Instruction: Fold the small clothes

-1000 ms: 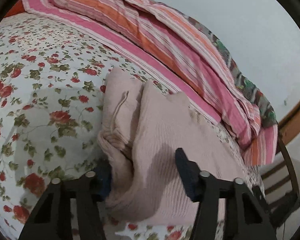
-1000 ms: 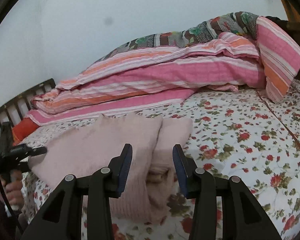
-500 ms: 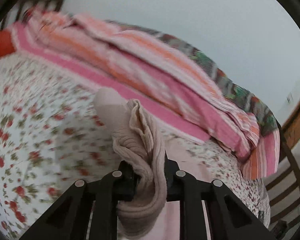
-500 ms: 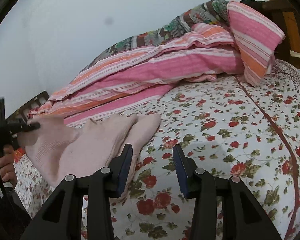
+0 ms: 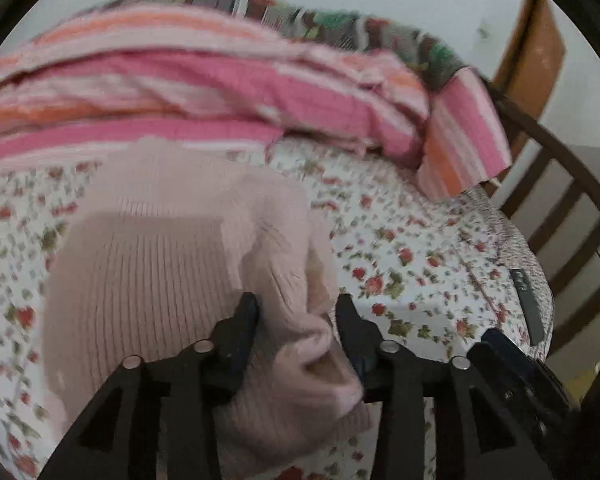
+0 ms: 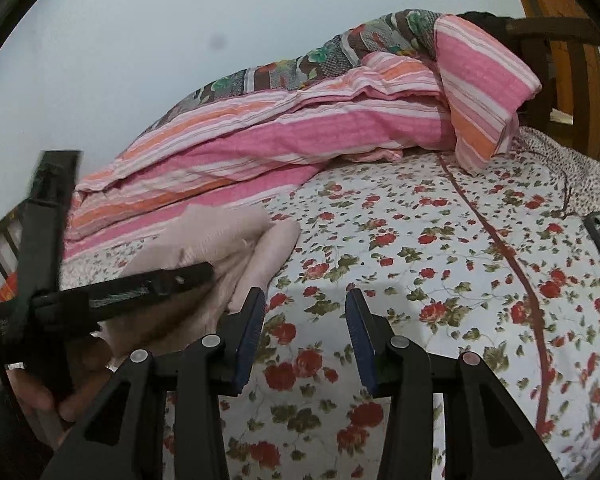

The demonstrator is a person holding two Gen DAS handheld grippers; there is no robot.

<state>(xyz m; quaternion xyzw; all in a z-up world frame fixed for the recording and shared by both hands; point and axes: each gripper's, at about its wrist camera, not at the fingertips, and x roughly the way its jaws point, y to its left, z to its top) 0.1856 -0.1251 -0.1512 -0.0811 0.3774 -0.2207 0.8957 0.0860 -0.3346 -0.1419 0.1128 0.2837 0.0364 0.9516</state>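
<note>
While the left tool (image 5: pixel 296 320) opens around a bunched fold of the pink sweater (image 5: pixel 168 264) | sweater lies on the bed (image 6: pixel 440 264), before the striped quilt (image 6: pixel 300 136) | right tool (image 6: pixel 306 332) released, empty | soft, limp knit: take a hem edge

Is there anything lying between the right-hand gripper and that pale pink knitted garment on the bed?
Nothing visible: only bare floral bedsheet separates the right gripper from the pale pink knitted garment, lying to its left.

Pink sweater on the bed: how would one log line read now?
left claw: opening, pink sweater fold between | right claw: open, empty, over floral sheet
</note>
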